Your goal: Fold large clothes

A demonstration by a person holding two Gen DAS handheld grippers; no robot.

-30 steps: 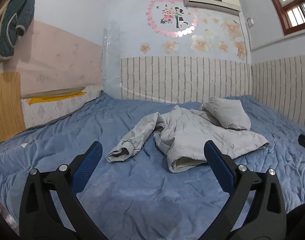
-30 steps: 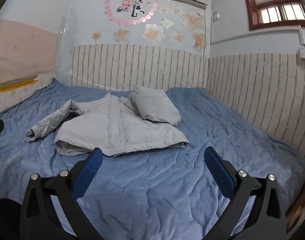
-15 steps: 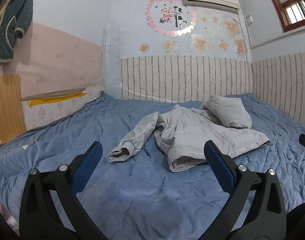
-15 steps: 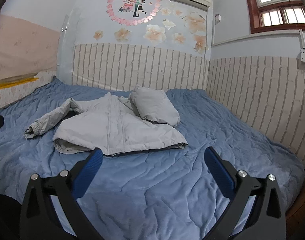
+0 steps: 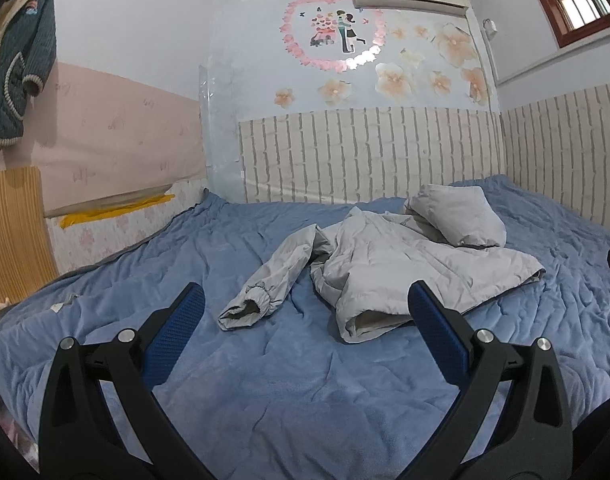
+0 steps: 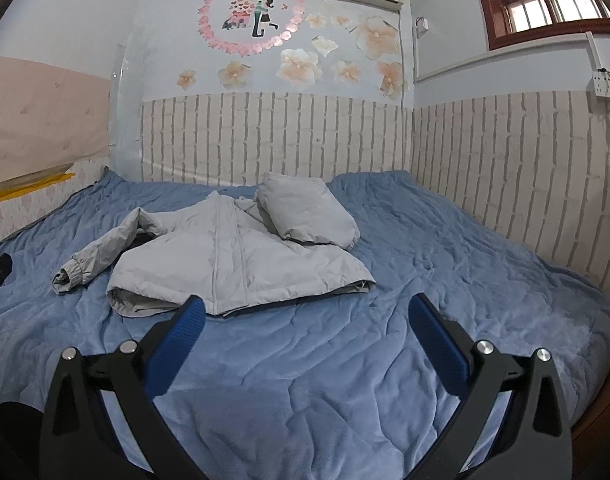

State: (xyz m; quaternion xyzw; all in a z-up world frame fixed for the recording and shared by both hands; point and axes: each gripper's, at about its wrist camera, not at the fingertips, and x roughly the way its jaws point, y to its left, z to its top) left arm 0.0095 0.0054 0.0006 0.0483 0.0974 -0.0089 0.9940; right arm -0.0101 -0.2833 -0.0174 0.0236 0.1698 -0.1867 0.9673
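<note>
Blue-padded left tool (image 5: 305,304) spread wide and empty, right tool (image 6: 305,306) likewise spread, both above blue quilted bed (image 6: 445,248), grey padded jacket (image 6: 233,264) lying mid-bed just ahead, one sleeve (image 5: 265,280) flung leftward, hood (image 6: 309,216) folded on top.

We saw a wide bed (image 5: 305,400) covered by a rumpled blue quilted blanket (image 6: 445,248), pushed against brick-patterned wall panels at its far and right sides. Directly on the blanket lay a pale grey padded jacket (image 6: 233,264), spread near the middle toward the far end. One sleeve (image 5: 265,280) stretched out to the left, its cuff resting on the blanket, and its hood (image 6: 309,216) was folded over the top.
</note>
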